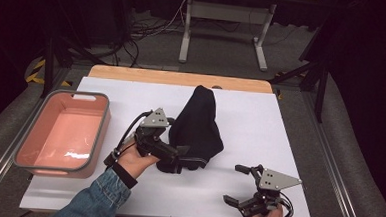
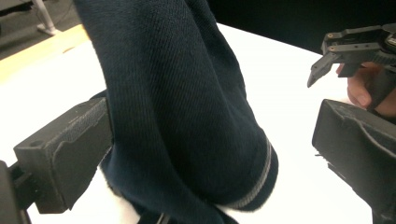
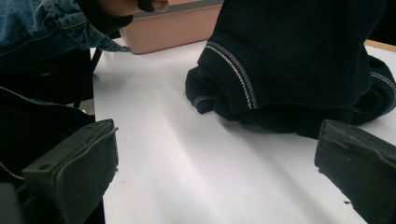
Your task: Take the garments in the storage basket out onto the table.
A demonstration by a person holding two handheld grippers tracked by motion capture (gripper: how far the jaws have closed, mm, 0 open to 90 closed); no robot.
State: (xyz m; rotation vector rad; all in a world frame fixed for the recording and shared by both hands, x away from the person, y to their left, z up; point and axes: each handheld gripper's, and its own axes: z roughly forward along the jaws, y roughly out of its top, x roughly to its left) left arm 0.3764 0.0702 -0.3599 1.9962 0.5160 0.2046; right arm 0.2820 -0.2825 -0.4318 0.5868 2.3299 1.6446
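- High view: the left gripper (image 1: 178, 155) sits at the near-left base of a dark navy knit garment (image 1: 198, 124) that stands in a bunched, peaked heap mid-table on the white table (image 1: 260, 117). Its jaws reach into the lower folds.
- High view: the right gripper (image 1: 243, 185) rests near the front right edge of the table, well apart from the garment, jaws spread with nothing between them.
- High view: a pink bin (image 1: 62, 131) stands at the left edge, with nothing in it. Judgement: the garment is probably headed there, or about to be folded; hard to tell which.
- Left gripper view: the left gripper's jaws stand wide apart and the garment (image 2: 187, 107) hangs between them. The left pad (image 2: 74, 149) is against the cloth's edge, but the right pad (image 2: 359, 144) is clear of it, so no pinch.
- Left gripper view: a grey-striped ribbed hem (image 2: 259, 182) runs along the bottom fold.
- Step, judged: grip not taken, the left gripper is placed around a fold. Next move calls for closing on enough cloth at the hem so it doesn't slip.
- Right gripper view: its own jaws are spread over bare table. The garment (image 3: 299, 60) lies ahead, showing a striped cuff (image 3: 233, 70), and the bin (image 3: 173, 28) is behind.
- Look: thick, soft knit, floppy, likely a sweater.
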